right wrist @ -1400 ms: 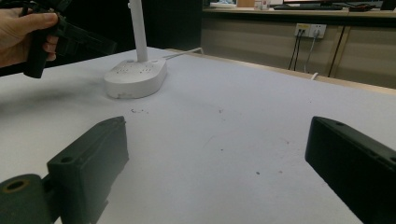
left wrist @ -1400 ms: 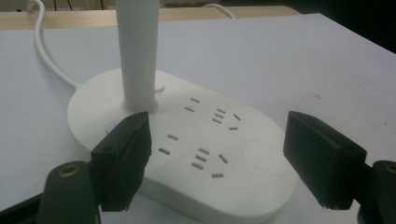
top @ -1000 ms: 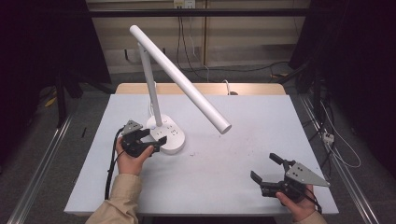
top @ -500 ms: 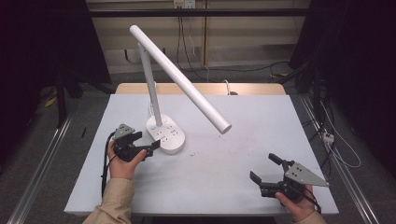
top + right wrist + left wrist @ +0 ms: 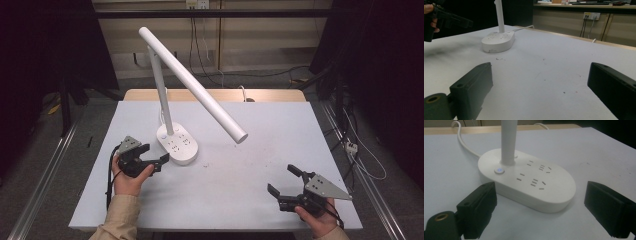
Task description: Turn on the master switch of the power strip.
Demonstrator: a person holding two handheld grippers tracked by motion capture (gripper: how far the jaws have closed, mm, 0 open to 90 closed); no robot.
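A white desk lamp (image 5: 176, 142) stands on the pale grey table (image 5: 240, 200), its oval base (image 5: 529, 181) set left of the table's middle and toward the far half. The base carries rows of socket slots and a small round button (image 5: 499, 171) just beside the foot of the upright stem (image 5: 161, 90). From the top of the stem a long white tube (image 5: 195, 86) slants down to the right and ends above the table, well apart from the base. A white cord (image 5: 464, 141) leaves the back of the base toward the table's far edge. The left gripper (image 5: 152, 159) hovers just beside the base on its near left side, held in the person's left hand (image 5: 127, 177); its fingers (image 5: 477, 210) stand wide apart, having just been opening, with nothing pressed between them, and the near end of the base lies in front of the gap. The right gripper (image 5: 284, 186) sits well apart from the base, near the table's near right corner, in the right hand (image 5: 320, 222); its fingers (image 5: 471, 87) are spread wide with bare table between them. A few small specks (image 5: 499, 59) lie on the table just in front of the base.
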